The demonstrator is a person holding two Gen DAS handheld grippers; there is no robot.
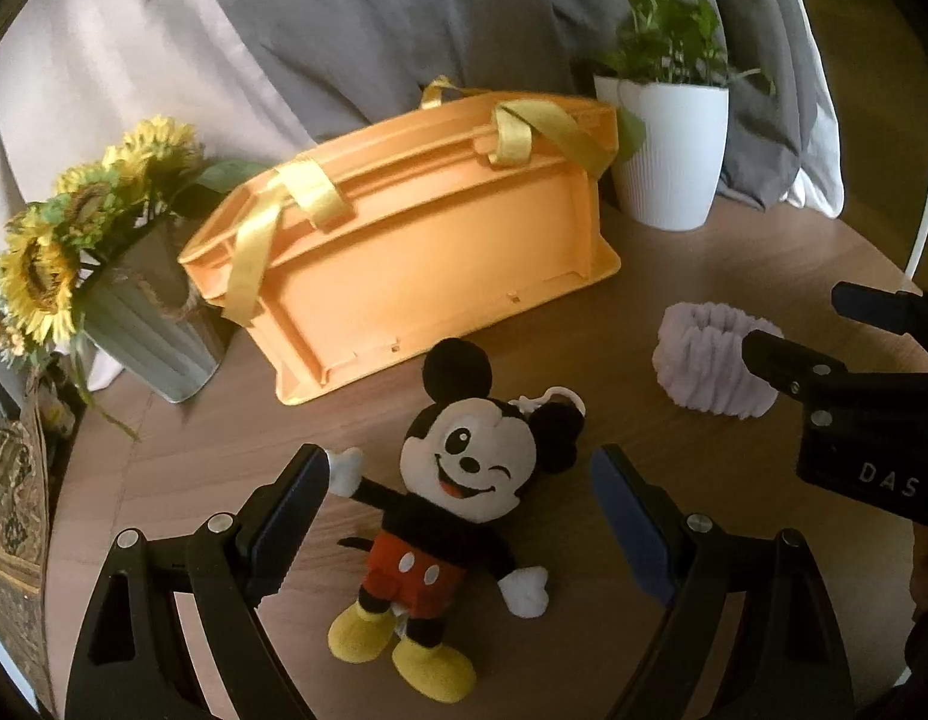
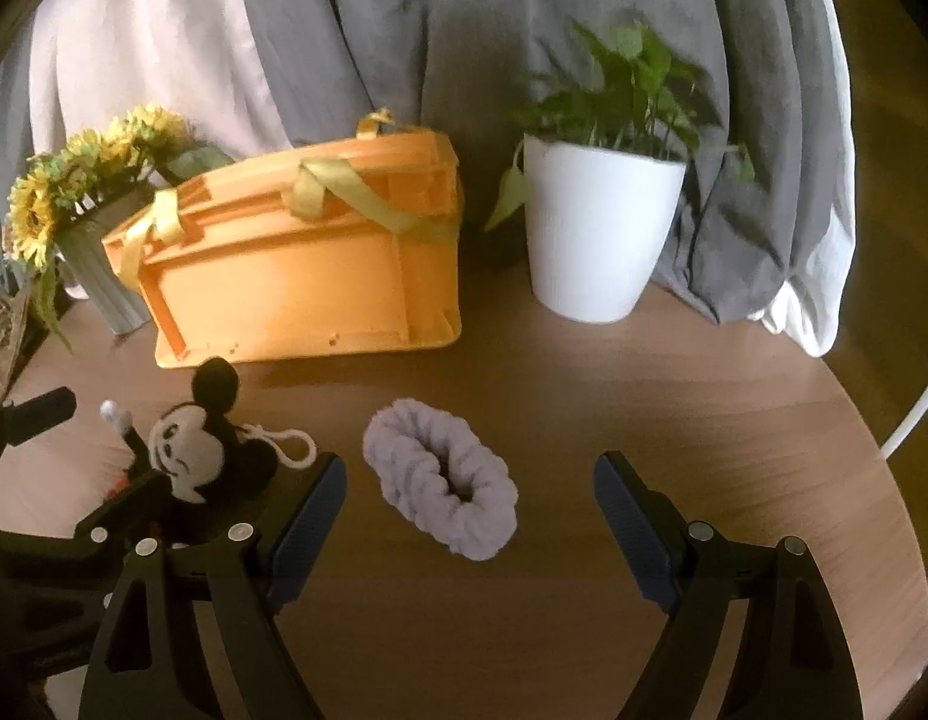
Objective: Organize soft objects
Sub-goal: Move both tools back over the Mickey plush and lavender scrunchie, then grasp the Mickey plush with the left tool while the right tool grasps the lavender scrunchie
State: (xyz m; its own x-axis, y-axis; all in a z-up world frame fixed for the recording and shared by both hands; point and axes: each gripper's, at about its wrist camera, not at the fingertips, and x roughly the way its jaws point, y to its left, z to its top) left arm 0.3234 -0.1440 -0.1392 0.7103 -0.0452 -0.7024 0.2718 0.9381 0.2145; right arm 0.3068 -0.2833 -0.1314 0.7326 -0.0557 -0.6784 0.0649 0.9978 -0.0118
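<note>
Both grippers stand spread wide, holding nothing: left gripper point(image 1: 458, 480) straddles the mouse point(image 1: 458, 492) lying on its back on the table point(image 1: 703, 276); right gripper point(image 2: 469, 480) frames the scrunchie point(image 2: 440, 474). Beyond them an orange basket point(image 1: 428, 252) lies tipped, between sunflowers point(image 1: 74, 222) and a potted plant point(image 2: 601, 228).

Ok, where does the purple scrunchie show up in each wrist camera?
Left wrist: purple scrunchie at the right edge, partly hidden behind the right gripper.
Right wrist: purple scrunchie near the centre, lying on the table just ahead of the open jaws.
Shared landmark: the orange crate behind it.
</note>
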